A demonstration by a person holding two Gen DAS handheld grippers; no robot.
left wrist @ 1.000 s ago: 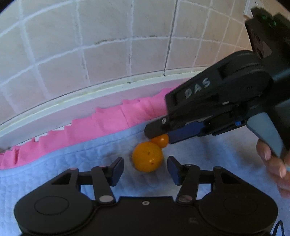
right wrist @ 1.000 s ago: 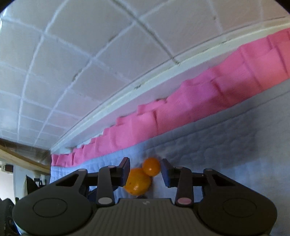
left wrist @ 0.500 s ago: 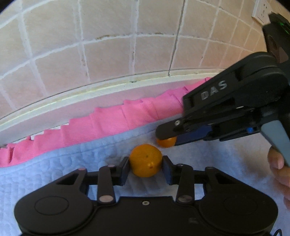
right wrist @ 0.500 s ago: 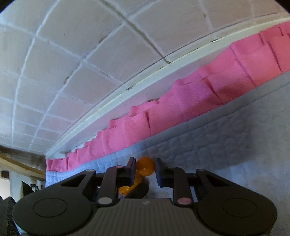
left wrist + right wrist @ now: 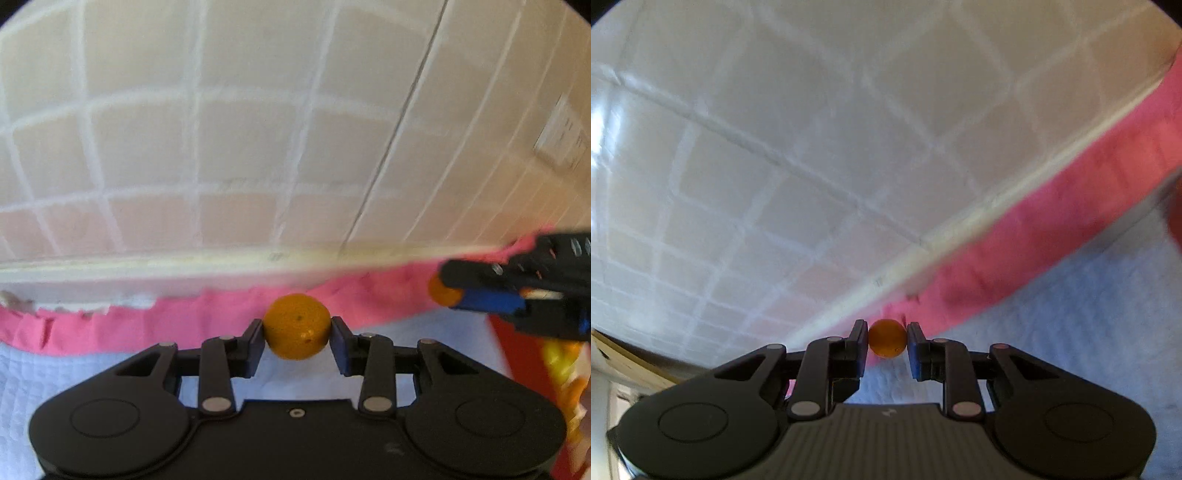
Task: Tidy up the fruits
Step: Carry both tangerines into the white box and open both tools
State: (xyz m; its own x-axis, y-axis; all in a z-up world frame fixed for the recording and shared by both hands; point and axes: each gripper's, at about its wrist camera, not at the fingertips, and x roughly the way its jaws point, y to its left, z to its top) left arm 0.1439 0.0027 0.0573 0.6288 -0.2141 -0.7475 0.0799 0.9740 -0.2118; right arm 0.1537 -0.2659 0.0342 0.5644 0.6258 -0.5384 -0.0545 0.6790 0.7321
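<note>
My left gripper is shut on a large orange, which hangs above the pale quilted cloth. My right gripper is shut on a small orange fruit, also lifted off the cloth. In the left wrist view the right gripper shows at the far right with the small orange fruit peeking out beside its blue finger pad.
A pink frilled cloth edge runs along the base of the tiled wall. A wall socket sits at the right. Something red and yellow, blurred, lies at the lower right of the left wrist view.
Both grippers closed on their fruits and lifted them off the cloth. The right gripper moved away to the right in the left wrist view.
</note>
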